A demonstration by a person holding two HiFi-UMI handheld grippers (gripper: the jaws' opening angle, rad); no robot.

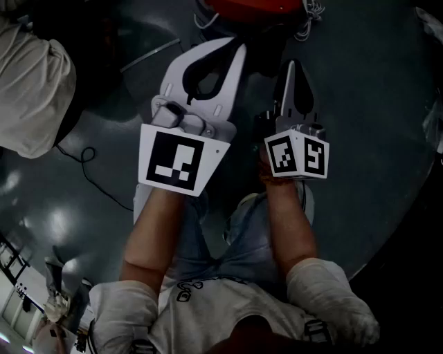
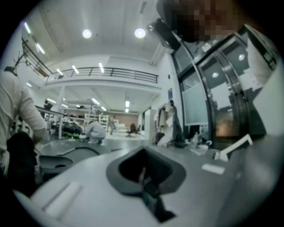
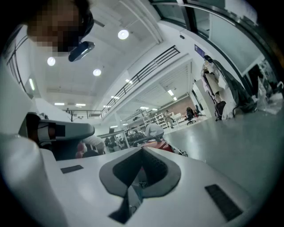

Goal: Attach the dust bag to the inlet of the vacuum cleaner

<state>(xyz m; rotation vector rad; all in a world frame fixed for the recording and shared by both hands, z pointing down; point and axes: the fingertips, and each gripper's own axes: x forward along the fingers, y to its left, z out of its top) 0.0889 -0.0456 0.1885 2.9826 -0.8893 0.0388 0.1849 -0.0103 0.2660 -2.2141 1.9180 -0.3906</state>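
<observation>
Dark grey glossy floor filled the head view. Mid-frame, left white two-jaw tool and right white two-jaw tool were side by side, apart, each with jaws together on nothing. Red rounded vacuum cleaner sat top centre, just beyond the tips.

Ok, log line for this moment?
left gripper: jaws shut, empty | right gripper: jaws shut, empty | both level over floor | red vacuum cleaner ahead | dust bag: not in view
</observation>
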